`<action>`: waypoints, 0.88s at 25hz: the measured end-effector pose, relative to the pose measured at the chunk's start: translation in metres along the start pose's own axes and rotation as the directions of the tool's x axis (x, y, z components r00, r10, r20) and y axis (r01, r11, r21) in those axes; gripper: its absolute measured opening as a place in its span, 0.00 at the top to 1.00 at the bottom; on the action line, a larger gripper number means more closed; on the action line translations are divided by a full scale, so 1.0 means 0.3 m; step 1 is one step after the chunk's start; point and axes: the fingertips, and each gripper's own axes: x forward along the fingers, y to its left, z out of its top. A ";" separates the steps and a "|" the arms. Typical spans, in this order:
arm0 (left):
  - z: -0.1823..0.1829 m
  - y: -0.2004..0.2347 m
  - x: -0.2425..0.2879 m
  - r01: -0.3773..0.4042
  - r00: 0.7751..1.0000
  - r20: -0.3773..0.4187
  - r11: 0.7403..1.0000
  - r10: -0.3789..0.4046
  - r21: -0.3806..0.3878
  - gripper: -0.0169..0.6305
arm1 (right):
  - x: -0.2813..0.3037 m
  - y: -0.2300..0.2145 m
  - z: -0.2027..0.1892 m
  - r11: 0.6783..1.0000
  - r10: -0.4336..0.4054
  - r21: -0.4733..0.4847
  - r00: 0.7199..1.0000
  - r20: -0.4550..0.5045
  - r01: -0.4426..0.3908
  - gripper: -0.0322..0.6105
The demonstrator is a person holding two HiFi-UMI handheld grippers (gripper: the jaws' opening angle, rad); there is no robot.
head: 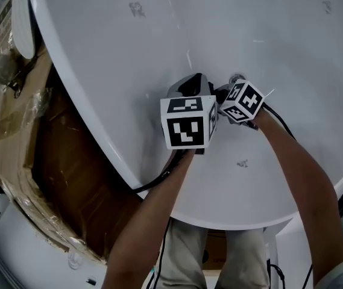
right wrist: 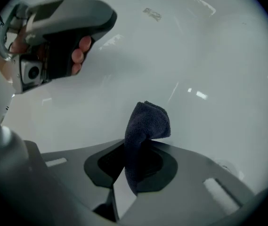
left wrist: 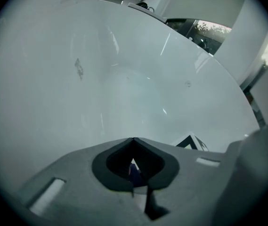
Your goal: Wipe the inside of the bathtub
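Your right claw (right wrist: 134, 147) clamped on dark cloth (right wrist: 149, 120), cloth tip near tub (right wrist: 209, 55) wall — press it flat, sweep overlapping strokes down the curve. Your left claw (left wrist: 134, 145) closed, apparently empty — keep it off wiping path.
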 end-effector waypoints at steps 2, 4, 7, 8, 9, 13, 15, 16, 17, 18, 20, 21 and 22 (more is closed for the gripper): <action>0.002 -0.007 0.042 0.030 0.999 -0.037 0.998 -0.028 0.050 0.98 | 0.029 -0.009 -0.028 1.000 -0.020 -0.001 0.999 -0.032 0.020 0.87; 0.006 -0.010 0.086 0.048 0.997 -0.065 0.991 -0.040 0.122 0.98 | 0.047 -0.024 -0.049 0.999 -0.040 0.008 0.998 -0.044 0.040 0.87; 0.011 -0.007 0.148 0.077 0.993 -0.100 0.977 -0.058 0.200 0.98 | 0.064 -0.042 -0.057 0.998 -0.065 0.024 0.997 -0.032 0.066 0.87; 0.014 -0.008 0.165 0.086 0.992 -0.109 0.970 -0.063 0.225 0.97 | 0.070 -0.046 -0.058 0.997 -0.071 0.024 0.997 -0.030 0.072 0.87; 0.016 -0.011 0.181 0.097 0.991 -0.119 0.962 -0.068 0.257 0.98 | 0.077 -0.049 -0.060 0.997 -0.077 0.025 0.997 -0.030 0.078 0.87; -0.001 -0.037 0.240 0.169 0.977 -0.187 0.896 -0.099 0.410 0.98 | 0.102 -0.057 -0.075 0.995 -0.099 0.024 0.994 -0.043 0.100 0.87; -0.042 -0.056 0.263 0.246 0.956 -0.270 0.820 -0.117 0.517 0.98 | 0.108 -0.061 -0.080 0.994 -0.104 0.015 0.994 -0.046 0.105 0.87; -0.072 -0.067 0.270 0.299 0.937 -0.325 0.764 -0.124 0.572 0.98 | 0.110 -0.062 -0.081 0.994 -0.104 0.013 0.994 -0.046 0.104 0.87; -0.098 -0.082 0.274 0.353 0.918 -0.376 0.696 -0.128 0.625 0.98 | 0.112 -0.061 -0.084 0.995 -0.102 0.009 0.994 -0.046 0.103 0.87; -0.117 -0.098 0.277 0.399 0.901 -0.415 0.621 -0.128 0.675 0.98 | 0.112 -0.060 -0.090 0.995 -0.102 0.000 0.994 -0.050 0.102 0.87; -0.141 -0.122 0.286 0.459 0.877 -0.466 0.487 -0.116 0.743 0.98 | 0.109 -0.060 -0.113 0.994 -0.108 -0.026 0.991 -0.074 0.107 0.87; -0.150 -0.125 0.290 0.479 0.868 -0.485 0.435 -0.106 0.762 0.98 | 0.107 -0.062 -0.122 0.993 -0.113 -0.036 0.990 -0.085 0.111 0.87; -0.159 -0.123 0.293 0.495 0.861 -0.501 0.386 -0.093 0.779 0.98 | 0.106 -0.065 -0.128 0.993 -0.117 -0.039 0.989 -0.091 0.114 0.87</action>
